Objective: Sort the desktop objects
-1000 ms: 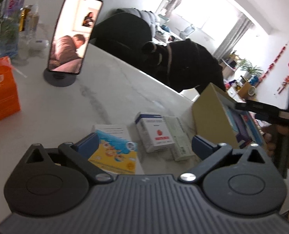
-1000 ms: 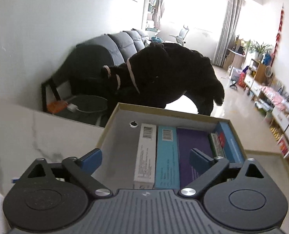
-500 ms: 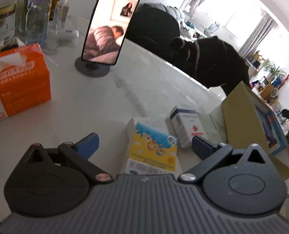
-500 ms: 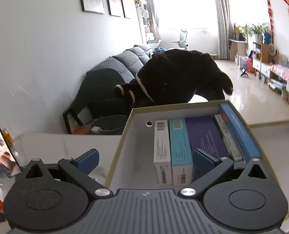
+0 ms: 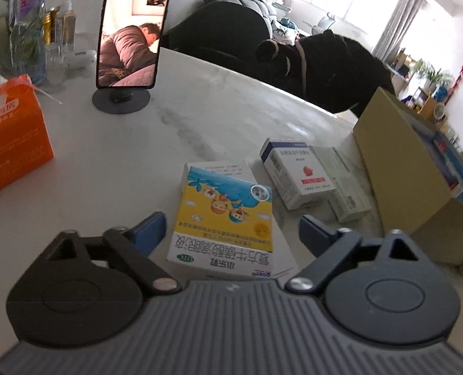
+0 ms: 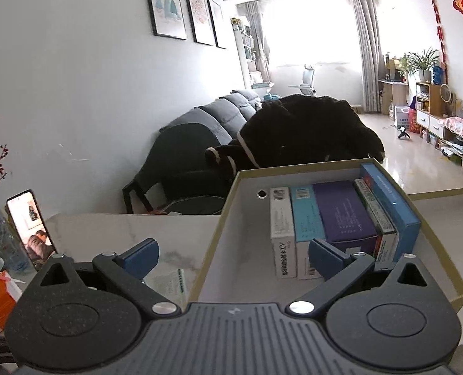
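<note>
- Yellow-and-blue medicine box [image 5: 223, 215] lies flat on the white marble counter [image 5: 122, 143], between the left tool's [image 5: 231, 229] closing blue pads, not yet pressed.
- Just beyond it, a white carton with a red mark [image 5: 297, 175] touches a slim pale-green carton [image 5: 345, 187].
- The cardboard box [image 6: 231, 206] holds five upright cartons; the right tool [image 6: 231, 256] hovers at its near edge, fingers apart, gripping nothing.

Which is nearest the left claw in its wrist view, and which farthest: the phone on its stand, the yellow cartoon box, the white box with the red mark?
1. Yellow cartoon box: between the closing jaws, untouched.
2. White box with the red mark: beyond, to the right.
3. Phone on its stand: far back left.
</note>
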Demonstrator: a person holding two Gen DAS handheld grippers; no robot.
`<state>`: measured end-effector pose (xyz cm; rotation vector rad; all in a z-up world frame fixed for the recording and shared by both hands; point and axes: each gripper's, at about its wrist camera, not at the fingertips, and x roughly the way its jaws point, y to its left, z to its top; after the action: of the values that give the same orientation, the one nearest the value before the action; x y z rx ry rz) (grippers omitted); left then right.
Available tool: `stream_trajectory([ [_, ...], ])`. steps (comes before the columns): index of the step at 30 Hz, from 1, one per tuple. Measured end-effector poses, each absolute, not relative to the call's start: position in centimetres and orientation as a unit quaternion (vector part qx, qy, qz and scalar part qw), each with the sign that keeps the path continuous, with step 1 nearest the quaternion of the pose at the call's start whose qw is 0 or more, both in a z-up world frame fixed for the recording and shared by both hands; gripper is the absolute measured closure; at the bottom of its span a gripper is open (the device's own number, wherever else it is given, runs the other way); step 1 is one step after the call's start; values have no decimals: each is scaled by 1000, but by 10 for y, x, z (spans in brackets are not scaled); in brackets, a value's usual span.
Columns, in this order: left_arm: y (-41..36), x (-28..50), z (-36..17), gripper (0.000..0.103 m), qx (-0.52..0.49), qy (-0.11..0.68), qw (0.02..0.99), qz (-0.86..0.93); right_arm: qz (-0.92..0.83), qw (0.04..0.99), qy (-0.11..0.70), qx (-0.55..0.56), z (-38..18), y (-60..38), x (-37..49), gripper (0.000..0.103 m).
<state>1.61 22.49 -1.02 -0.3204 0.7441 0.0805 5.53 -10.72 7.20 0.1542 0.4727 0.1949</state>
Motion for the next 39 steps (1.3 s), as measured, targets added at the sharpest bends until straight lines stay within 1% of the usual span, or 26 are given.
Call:
stream_trajectory([
  [1, 224, 17, -11, 27, -150, 364, 918, 43, 94, 966, 230, 76, 71, -106, 51, 1],
  [2, 224, 17, -11, 33, -145, 363, 919, 48, 92, 967, 226, 76, 71, -104, 47, 1],
  [10, 241, 10, -6, 34, -156, 341, 923, 89, 97, 965, 221, 104, 61, -99, 27, 1],
  [18, 264, 8, -5, 34, -175, 338, 917, 121, 87, 965, 219, 112, 54, -95, 13, 1],
  [28, 281, 7, -6, 35, -199, 338, 909, 140, 146, 960, 223, 85, 51, -74, 0, 1],
  [29, 282, 6, -6, 35, -201, 338, 909, 140, 160, 957, 226, 82, 50, -70, -2, 1],
  [31, 284, 5, -6, 29, -206, 336, 908, 140, 182, 953, 231, 74, 48, -62, -3, 1],
  [32, 285, 4, -5, 24, -209, 334, 909, 139, 192, 951, 233, 66, 47, -56, -5, 1],
  [33, 286, 3, -5, 22, -212, 332, 909, 138, 202, 949, 235, 58, 46, -51, -6, 1],
  [36, 289, 0, -3, 20, -218, 328, 909, 134, 228, 942, 244, 33, 42, -33, -10, 1],
  [39, 293, -2, -2, 19, -225, 326, 909, 130, 255, 927, 273, 22, 31, -13, -9, 1],
])
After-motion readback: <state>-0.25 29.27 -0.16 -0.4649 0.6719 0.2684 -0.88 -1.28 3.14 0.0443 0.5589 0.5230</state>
